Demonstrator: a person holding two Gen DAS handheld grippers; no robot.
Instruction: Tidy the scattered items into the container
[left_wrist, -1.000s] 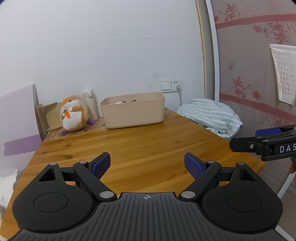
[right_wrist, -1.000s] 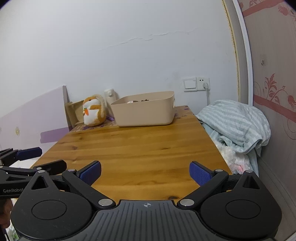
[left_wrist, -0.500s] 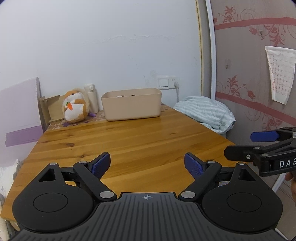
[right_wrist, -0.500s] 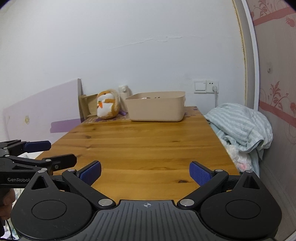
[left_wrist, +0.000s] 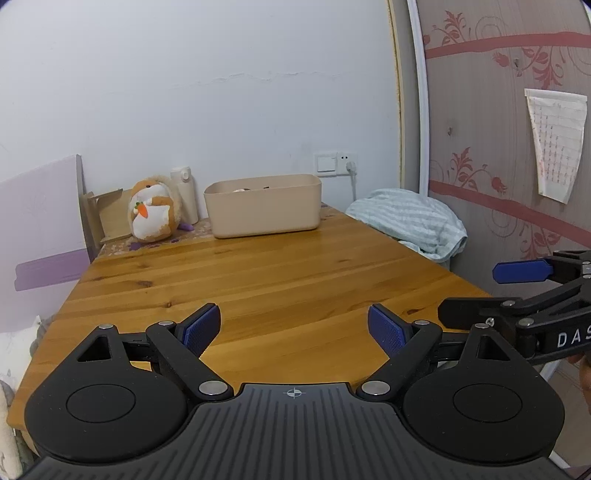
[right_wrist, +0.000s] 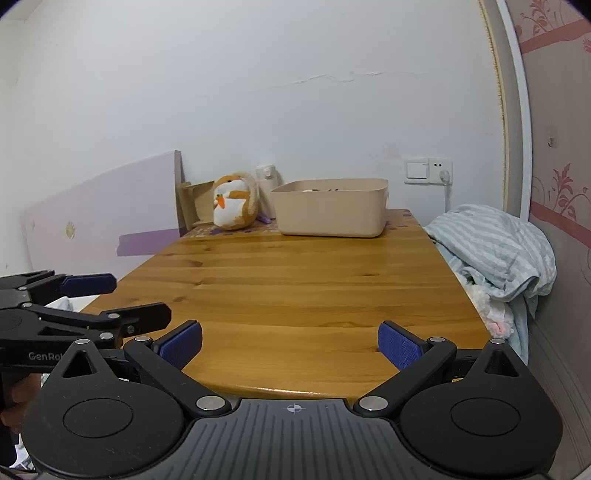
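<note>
Beige plastic rectangular bin (left_wrist: 263, 206) sits at the far end of the wooden table (left_wrist: 258, 280); left gripper (left_wrist: 294, 328) and right gripper (right_wrist: 290, 345) both spread wide, holding nothing.

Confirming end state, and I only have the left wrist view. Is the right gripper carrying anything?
Observer: No. In the right wrist view, the right gripper has both blue pads wide apart with nothing between them, at the near edge of the table.
Operator: Anything loose near the striped blanket?
Observer: Something fluffy, pink and white, pokes out beneath the striped blanket, off the table's right edge.
Operator: Left gripper from outside?
Observer: Seen side-on, the left gripper is open and empty, with a hand partly visible on its grip.
</note>
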